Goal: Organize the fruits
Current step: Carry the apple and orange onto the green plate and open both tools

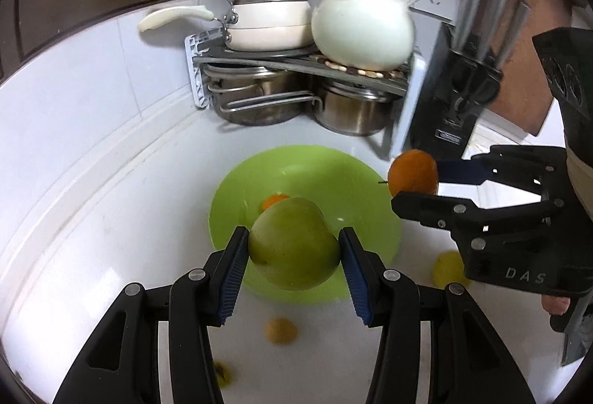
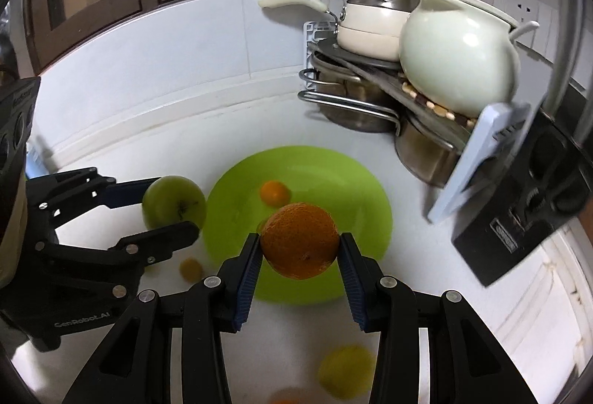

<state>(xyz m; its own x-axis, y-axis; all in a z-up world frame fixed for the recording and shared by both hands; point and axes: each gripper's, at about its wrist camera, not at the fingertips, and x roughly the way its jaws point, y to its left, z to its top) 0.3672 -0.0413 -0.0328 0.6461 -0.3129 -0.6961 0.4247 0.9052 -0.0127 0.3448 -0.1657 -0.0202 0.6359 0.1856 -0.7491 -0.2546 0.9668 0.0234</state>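
Observation:
My left gripper (image 1: 293, 248) is shut on a green apple (image 1: 294, 244), held above the near edge of a lime-green plate (image 1: 333, 178). My right gripper (image 2: 299, 248) is shut on an orange (image 2: 300, 241), also raised over the plate (image 2: 333, 174). A small orange fruit (image 2: 274, 193) lies on the plate, partly hidden behind the apple in the left wrist view (image 1: 274, 200). Each gripper shows in the other's view: the right one (image 1: 417, 183) with the orange (image 1: 413, 172), the left one (image 2: 163, 209) with the apple (image 2: 174, 202).
On the white counter lie a yellow fruit (image 2: 346, 370), a small orange-brown fruit (image 1: 281, 330) and another small fruit (image 2: 191, 268). A corner rack (image 1: 296, 59) holds pans, steel pots and a white pot (image 1: 363, 29). A black knife block (image 1: 456, 100) stands right of it.

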